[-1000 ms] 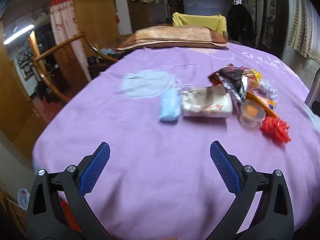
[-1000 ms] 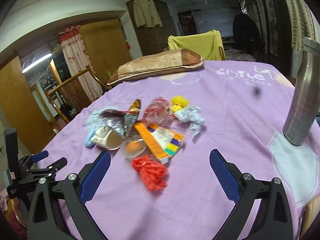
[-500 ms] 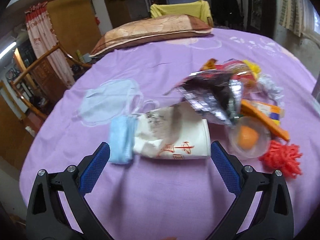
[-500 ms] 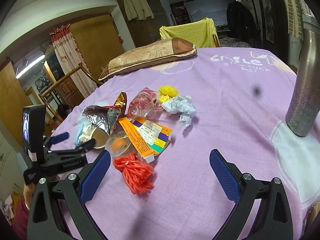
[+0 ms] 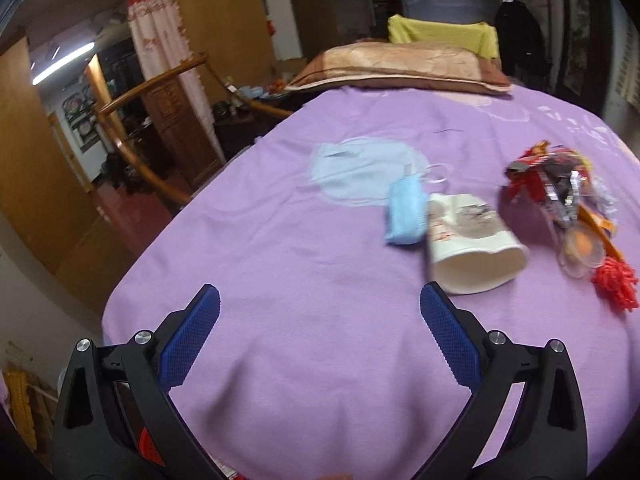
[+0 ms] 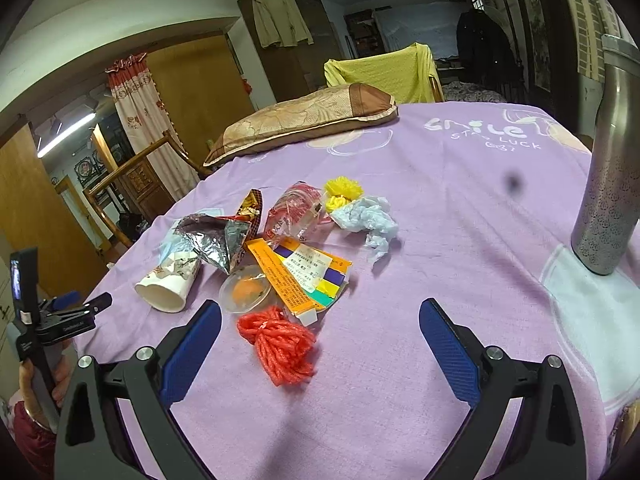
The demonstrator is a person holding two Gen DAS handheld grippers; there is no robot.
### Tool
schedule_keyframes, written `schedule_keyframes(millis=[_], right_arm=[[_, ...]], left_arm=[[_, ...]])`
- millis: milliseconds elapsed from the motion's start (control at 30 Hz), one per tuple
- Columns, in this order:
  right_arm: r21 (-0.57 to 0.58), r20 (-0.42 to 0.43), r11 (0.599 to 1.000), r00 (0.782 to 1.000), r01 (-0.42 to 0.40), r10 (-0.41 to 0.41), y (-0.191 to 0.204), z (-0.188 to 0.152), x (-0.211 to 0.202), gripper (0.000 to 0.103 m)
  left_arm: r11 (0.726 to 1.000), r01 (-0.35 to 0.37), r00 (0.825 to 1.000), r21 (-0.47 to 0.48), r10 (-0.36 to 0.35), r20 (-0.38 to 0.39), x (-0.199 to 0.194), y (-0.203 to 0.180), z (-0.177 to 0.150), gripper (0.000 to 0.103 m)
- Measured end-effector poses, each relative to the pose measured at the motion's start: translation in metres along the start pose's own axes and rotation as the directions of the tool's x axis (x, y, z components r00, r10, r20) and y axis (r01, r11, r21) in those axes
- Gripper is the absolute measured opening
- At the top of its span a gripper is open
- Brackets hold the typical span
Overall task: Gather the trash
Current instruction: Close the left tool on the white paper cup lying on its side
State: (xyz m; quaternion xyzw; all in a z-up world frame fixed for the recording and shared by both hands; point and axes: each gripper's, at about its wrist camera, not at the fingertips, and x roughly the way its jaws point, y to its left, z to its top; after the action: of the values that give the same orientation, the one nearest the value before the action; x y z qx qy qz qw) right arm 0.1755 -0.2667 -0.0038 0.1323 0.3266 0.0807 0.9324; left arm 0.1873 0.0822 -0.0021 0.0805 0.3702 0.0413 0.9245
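Note:
Trash lies in a heap on the purple cloth. A paper cup (image 5: 470, 250) lies on its side, mouth toward me, with a folded blue mask (image 5: 405, 216) beside it; the cup also shows in the right wrist view (image 6: 170, 282). My left gripper (image 5: 320, 308) is open and empty, short of the cup and to its left. My right gripper (image 6: 320, 322) is open and empty, just before a red yarn tuft (image 6: 282, 346). Beyond it lie a clear lid with orange inside (image 6: 246, 292), an orange box (image 6: 300, 274), a foil wrapper (image 6: 212, 238), a plastic bag (image 6: 298, 214), yellow yarn (image 6: 342, 192) and crumpled tissue (image 6: 370, 222).
A steel flask (image 6: 610, 184) stands at the right of the table. A brown cushion (image 6: 308, 120) lies at the far edge, with a yellow-draped chair (image 6: 384, 74) behind. Wooden chair rails (image 5: 128, 120) stand off the table's left edge (image 5: 120, 300).
My left gripper has pulled back and swung left from close over the cup. The cup has turned, its mouth now toward me. My right gripper has edged closer to the red yarn.

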Motion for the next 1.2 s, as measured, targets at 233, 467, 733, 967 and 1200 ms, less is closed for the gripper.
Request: schedule_keyframes(millis=[233,467,733,967,1200], right_arm=[[0.004,-0.026,1.0,1.0,0.017,-0.017,-0.002,0.0,0.006,0.098],[-0.005,-0.05,1.0,0.998,0.024,-0.024,-0.002,-0.002,0.011,0.098],[-0.028,-0.067,0.999,0.997,0.034,-0.036,0.002,-0.005,0.015,0.098],[-0.045,-0.086,0.998,0.995,0.048,-0.051,0.005,-0.008,0.021,0.098],[-0.041,-0.107,0.998,0.993,0.04,-0.044,0.004,-0.009,0.024,0.098]], left_arm=[[0.987,0.119,0.992,0.109,-0.122,0.017,0.014,-0.082,0.023,0.096],[0.986,0.12,0.991,0.116,-0.112,-0.078,0.061,-0.105,0.037,0.096],[0.963,0.254,0.939,-0.094,-0.269,-0.212,0.094,-0.071,0.035,0.096],[0.966,0.228,0.953,-0.126,-0.247,-0.173,0.086,-0.066,0.034,0.096],[0.97,0.216,0.969,-0.11,-0.227,-0.1,0.072,-0.065,0.038,0.096]])
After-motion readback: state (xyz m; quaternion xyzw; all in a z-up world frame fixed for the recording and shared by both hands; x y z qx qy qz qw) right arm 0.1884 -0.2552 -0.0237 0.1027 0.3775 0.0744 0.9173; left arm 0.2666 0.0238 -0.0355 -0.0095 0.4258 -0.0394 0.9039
